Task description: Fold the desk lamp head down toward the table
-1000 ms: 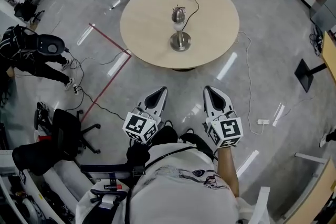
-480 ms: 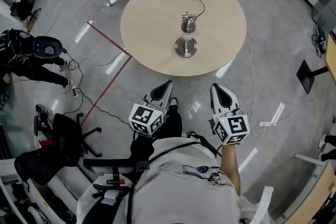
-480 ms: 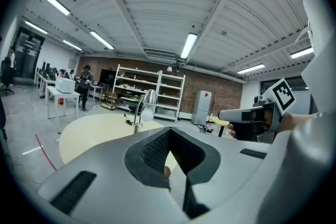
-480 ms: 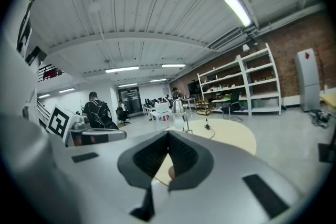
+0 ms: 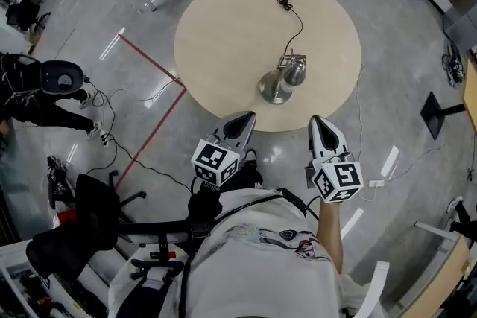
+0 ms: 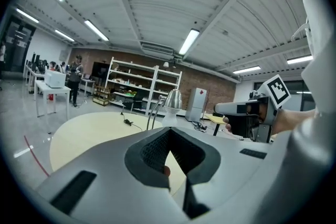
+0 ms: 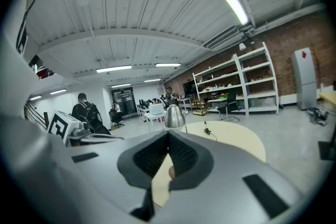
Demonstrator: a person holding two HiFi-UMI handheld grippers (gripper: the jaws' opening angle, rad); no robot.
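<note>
- I'm looking down on a polished grey concrete floor with a round pale-wood table (image 5: 216, 33) in the middle. A red line (image 5: 149, 63) is taped across the floor to its left.
- Through the gripper views I can see white shelving (image 6: 142, 86) against a brick wall, and strip lights under a ribbed ceiling.
- The desk lamp (image 5: 283, 78) stands on the table, toward the near right part of the top. Its round metal base (image 5: 273, 89) sits flat, and the silver head (image 5: 295, 71) is raised above it.
- Its black cord (image 5: 298, 22) trails from the lamp across the top toward the far edge.
- My left gripper (image 5: 240, 121) is held in front of me, pointing at the table. Its tip is near the near edge and apart from the lamp.
- In the left gripper view its jaws are closed together with nothing between them.
- My right gripper (image 5: 319, 124) is alongside, also aimed at the table and clear of the lamp. Its jaws are pressed together and empty too.
- A person in dark clothes (image 5: 30, 89) stands at the far left, and a black office chair (image 5: 89, 190) sits beside me.
</note>
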